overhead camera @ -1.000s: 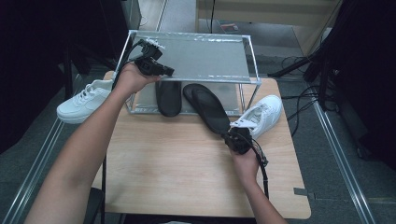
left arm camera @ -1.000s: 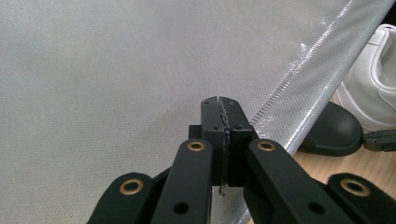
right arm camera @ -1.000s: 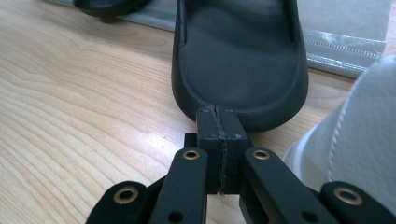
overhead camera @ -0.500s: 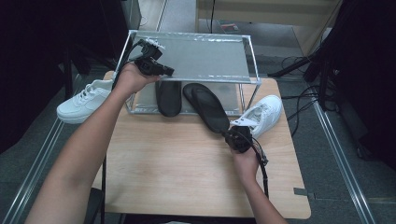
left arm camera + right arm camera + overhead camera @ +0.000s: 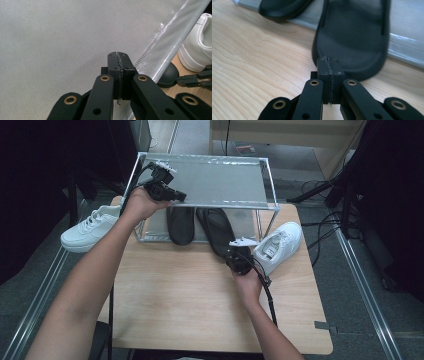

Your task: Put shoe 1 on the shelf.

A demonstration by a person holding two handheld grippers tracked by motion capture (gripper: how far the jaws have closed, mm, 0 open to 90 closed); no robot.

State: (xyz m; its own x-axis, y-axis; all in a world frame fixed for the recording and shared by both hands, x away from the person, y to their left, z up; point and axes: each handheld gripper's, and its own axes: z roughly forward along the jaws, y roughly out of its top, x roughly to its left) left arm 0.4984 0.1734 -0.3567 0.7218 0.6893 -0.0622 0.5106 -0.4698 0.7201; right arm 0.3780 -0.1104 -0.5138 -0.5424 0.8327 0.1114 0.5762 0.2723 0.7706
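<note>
Right gripper closes in on the black insole

Now 2 black foam insoles lie on the lower level of a grey mesh 2-tier shoe rack (image 5: pixel 270 185) standing on the pale wooden worktop (image 5: pixel 190 295). The longer black insole (image 5: pixel 216 227) juts out over the rack's front edge toward the person, its rounded end resting on the wood. The right gripper (image 5: pixel 233 256) sits just at that end with its jaws pressed together and nothing between them. The left gripper (image 5: pixel 180 197), likewise closed and empty, hangs over the rack's upper mesh shelf. A white sneaker (image 5: pixel 277 245) lies just beside the right gripper. Judging by this, the approach is in hand; next, the jaws must part and straddle the insole's edge.
</note>
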